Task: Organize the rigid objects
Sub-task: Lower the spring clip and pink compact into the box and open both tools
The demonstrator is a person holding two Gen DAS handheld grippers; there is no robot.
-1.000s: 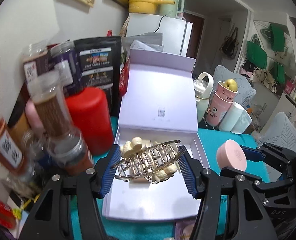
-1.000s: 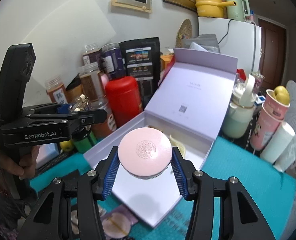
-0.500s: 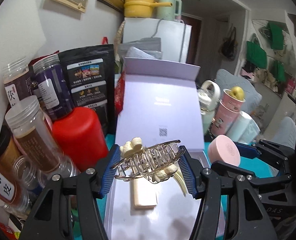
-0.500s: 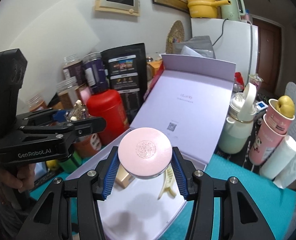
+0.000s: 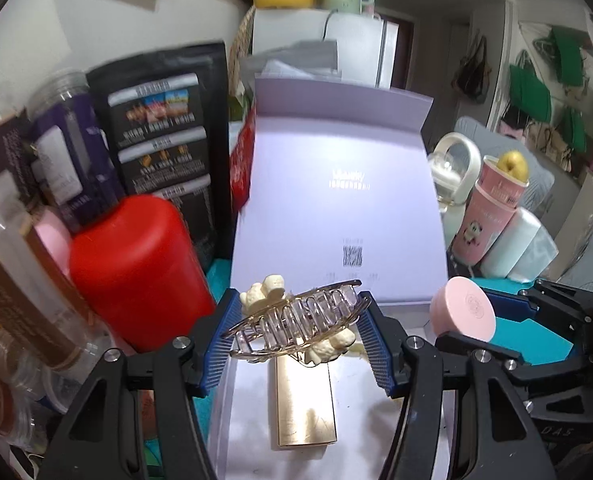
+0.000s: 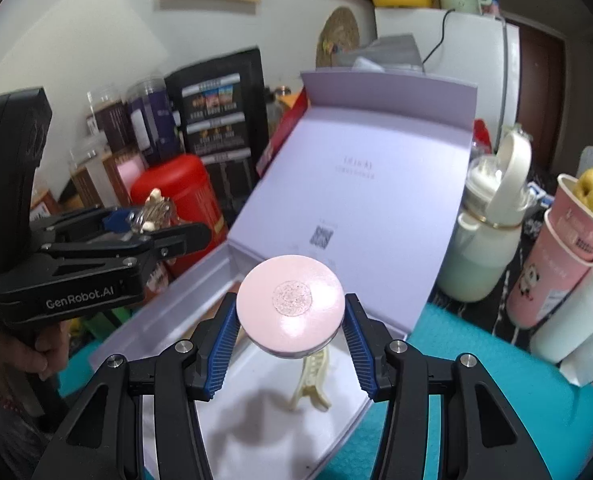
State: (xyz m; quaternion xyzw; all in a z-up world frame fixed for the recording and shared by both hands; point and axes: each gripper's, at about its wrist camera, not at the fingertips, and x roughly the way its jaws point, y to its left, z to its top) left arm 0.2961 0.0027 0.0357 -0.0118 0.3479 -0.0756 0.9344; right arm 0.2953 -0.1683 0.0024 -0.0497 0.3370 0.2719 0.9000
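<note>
**Both jaws loaded over box**

Left gripper (image 5: 298,330) jaws part-closed on hair clip (image 5: 296,322), frame center: light, springy wire, fragile — hold at ends, w/o squeezing. Right gripper (image 6: 290,330) jaws clamp pink compact (image 6: 290,304) by rim, center; smooth, prob. slippery. Box (image 6: 156,320) below both.

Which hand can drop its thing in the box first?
Probably left: the left gripper holds the hair claw right above the box floor; the right gripper's pink compact hovers too.
</note>
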